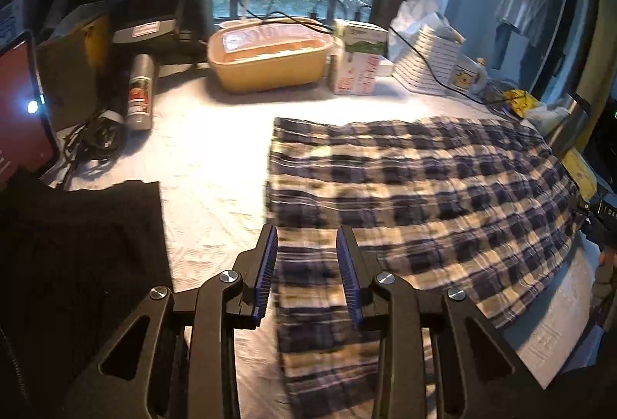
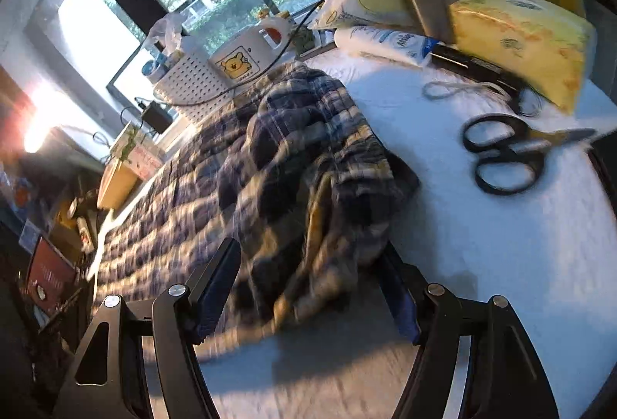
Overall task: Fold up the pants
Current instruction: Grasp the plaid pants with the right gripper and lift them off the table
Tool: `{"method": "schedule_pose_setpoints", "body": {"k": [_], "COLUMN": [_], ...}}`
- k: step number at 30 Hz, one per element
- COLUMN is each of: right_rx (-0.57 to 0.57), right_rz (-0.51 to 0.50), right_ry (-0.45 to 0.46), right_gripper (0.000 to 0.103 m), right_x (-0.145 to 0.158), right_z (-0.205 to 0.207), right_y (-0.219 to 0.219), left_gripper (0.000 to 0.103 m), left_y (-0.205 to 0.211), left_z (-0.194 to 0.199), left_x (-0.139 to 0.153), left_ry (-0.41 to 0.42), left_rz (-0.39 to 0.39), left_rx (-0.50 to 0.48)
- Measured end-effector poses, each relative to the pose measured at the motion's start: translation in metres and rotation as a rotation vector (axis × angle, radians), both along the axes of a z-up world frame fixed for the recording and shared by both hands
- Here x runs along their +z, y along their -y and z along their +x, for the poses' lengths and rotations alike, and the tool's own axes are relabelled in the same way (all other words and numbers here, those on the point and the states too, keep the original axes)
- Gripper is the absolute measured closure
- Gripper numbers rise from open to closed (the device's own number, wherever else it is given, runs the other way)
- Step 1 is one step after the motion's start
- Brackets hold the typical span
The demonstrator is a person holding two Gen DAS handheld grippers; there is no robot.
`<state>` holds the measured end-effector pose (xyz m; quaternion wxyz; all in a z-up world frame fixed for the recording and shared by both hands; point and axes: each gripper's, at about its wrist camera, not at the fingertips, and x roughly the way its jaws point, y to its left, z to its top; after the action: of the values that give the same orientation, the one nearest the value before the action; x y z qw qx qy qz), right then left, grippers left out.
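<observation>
Between your left gripper's (image 1: 306, 245) blue pads a strip of the plaid pants (image 1: 416, 195) runs from under the jaws toward the far side. The jaws stand partly apart, with a clear gap on each side of the strip, and you cannot tell whether the pads press the cloth or merely straddle it. Beyond the tips and to their right, the bulk of the pants lies spread flat on the white table cover (image 1: 216, 156). To the left of the jaws lies a dark garment (image 1: 81, 249); farther out past the tips stand a tan tub (image 1: 270, 64) and a spray can (image 1: 140, 93).

Your right gripper (image 2: 308, 284) holds its jaws wide apart, and nothing is clamped. A bunched, rumpled end of the pants (image 2: 293, 164) sits just ahead of the tips and partly between them; the cloth lies close to the left finger, but blur hides whether it touches. The right pad shows bare. To the right of these jaws, well apart from the cloth, black scissors (image 2: 501, 152) lie on the cover, with a yellow tissue pack (image 2: 524, 41) beyond them. Ahead and left, past the pants, stands a white mug with a yellow bear (image 2: 239, 62).
</observation>
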<state>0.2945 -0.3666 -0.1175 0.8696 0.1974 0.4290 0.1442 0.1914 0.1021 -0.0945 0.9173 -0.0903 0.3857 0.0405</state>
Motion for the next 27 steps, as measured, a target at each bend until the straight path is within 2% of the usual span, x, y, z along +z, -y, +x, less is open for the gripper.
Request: {"method": "schedule_pose_setpoints", "body": {"k": [2, 4, 6, 9, 12, 18, 21, 24, 27], "right_rx": [-0.026, -0.05, -0.079, -0.086, -0.098, -0.107, -0.061, 0.031, 0.122], "right_rz": [0.022, 0.036, 0.051, 0.057, -0.001, -0.11, -0.159, -0.212, -0.211], "right_ry": [0.004, 0.0, 0.011, 0.029, 0.08, 0.199, 0.278, 0.356, 0.402], "right_gripper": [0.033, 0.051, 0.082, 0.083, 0.084, 0.085, 0.085, 0.085, 0.085], "right_x": [0.0, -0.001, -0.003, 0.002, 0.02, 0.073, 0.103, 0.129, 0.145], "right_z": [0.013, 0.026, 0.036, 0.043, 0.048, 0.057, 0.055, 0.05, 0.044], "right_y": [-0.002, -0.002, 0.0, 0.002, 0.001, -0.009, -0.032, -0.076, -0.117], "left_gripper": [0.071, 0.071, 0.071, 0.071, 0.071, 0.071, 0.071, 0.071, 0.071], "left_y": [-0.006, -0.011, -0.015, -0.02, -0.023, -0.024, -0.024, -0.027, -0.031], "left_z": [-0.001, -0.002, -0.004, -0.008, -0.01, -0.012, -0.013, -0.016, -0.021], "left_x": [0.0, -0.001, -0.001, -0.001, -0.001, 0.0, 0.0, 0.0, 0.001], "left_ry": [0.002, 0.005, 0.009, 0.015, 0.025, 0.051, 0.063, 0.072, 0.081], "left_rz": [-0.004, -0.01, -0.015, -0.019, -0.022, -0.043, -0.043, -0.047, -0.048], "left_rx": [0.009, 0.018, 0.02, 0.023, 0.015, -0.016, -0.027, -0.032, -0.03]}}
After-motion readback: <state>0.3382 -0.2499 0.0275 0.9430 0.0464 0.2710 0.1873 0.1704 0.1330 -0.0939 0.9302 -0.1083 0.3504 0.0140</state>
